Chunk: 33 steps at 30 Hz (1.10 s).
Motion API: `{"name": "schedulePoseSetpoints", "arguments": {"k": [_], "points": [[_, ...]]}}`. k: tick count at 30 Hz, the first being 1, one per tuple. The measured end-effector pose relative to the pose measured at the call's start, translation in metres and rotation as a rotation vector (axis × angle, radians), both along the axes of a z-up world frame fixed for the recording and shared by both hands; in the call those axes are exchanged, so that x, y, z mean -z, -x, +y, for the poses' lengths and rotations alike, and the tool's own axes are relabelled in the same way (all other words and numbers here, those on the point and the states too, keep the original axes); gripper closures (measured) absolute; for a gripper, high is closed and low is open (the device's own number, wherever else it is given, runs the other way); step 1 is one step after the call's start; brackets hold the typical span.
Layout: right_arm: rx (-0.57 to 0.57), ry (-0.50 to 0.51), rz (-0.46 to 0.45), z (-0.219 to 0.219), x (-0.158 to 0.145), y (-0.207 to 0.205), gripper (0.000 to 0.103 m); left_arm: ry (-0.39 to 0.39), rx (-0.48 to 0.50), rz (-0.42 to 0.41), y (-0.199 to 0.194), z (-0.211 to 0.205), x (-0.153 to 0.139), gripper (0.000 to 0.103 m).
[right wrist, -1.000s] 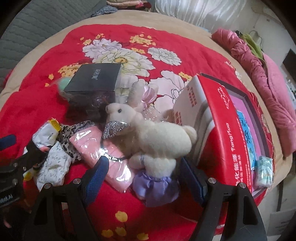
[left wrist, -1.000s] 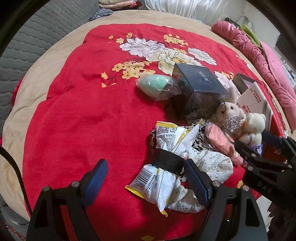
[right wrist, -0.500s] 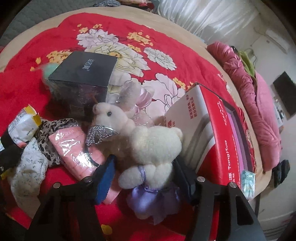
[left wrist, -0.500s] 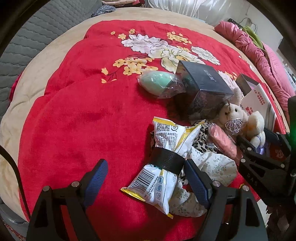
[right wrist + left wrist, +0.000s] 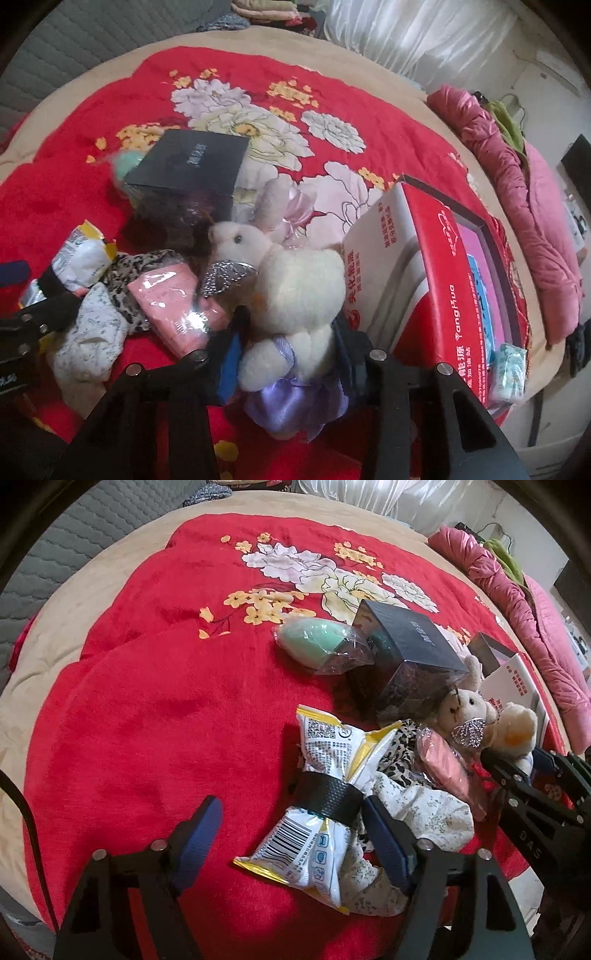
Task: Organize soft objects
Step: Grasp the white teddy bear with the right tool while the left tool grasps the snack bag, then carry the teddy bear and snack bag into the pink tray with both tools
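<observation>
A cream plush bear [image 5: 295, 291] in a purple skirt lies on the red floral blanket [image 5: 147, 709], its sequin mask at the muzzle. My right gripper [image 5: 286, 350] has closed on the bear's lower body. A pink wrapped packet [image 5: 173, 302], leopard and floral cloths [image 5: 417, 808], and a white snack bag [image 5: 325, 797] with a black band lie beside it. My left gripper [image 5: 291, 834] is open, its right finger next to the snack bag. The bear also shows in the left wrist view [image 5: 480, 723].
A dark box [image 5: 406, 657] and a wrapped green sponge [image 5: 317, 642] sit behind the pile. An open red box [image 5: 454, 266] with packets inside stands right of the bear. Pink bedding [image 5: 517, 177] lies at the far right.
My right gripper has moved forward and its fingers have closed in around the plush bear. The left gripper has shifted only slightly.
</observation>
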State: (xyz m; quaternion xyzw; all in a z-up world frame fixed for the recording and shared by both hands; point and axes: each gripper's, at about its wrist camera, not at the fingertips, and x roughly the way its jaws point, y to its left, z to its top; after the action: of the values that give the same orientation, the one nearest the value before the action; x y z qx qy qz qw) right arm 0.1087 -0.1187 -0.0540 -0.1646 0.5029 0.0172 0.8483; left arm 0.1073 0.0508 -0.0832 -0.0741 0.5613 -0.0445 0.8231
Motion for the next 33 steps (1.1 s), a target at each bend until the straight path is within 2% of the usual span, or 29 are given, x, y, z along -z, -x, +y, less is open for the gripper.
{"name": "schedulePoseSetpoints", "arguments": {"k": [4,7,14,20,33], "points": [[0.000,-0.056,-0.006,-0.003,-0.008,0.004,0.058,0.031,0.005,0.018,-0.002,0.001,0.004,0.040],[-0.003,-0.110,-0.014,-0.007,-0.017,0.006,0.058,0.047,0.010,0.021,-0.002,0.001,0.004,0.054],[0.015,-0.238,-0.016,-0.020,-0.032,0.007,0.058,0.064,-0.002,0.021,-0.003,0.005,0.003,0.062],[0.017,-0.290,-0.023,-0.027,-0.040,0.009,0.058,0.056,-0.016,0.022,-0.003,0.010,-0.001,0.063],[0.028,-0.332,-0.038,-0.039,-0.046,0.013,0.058,0.038,-0.033,-0.024,0.006,0.016,-0.019,0.065]]}}
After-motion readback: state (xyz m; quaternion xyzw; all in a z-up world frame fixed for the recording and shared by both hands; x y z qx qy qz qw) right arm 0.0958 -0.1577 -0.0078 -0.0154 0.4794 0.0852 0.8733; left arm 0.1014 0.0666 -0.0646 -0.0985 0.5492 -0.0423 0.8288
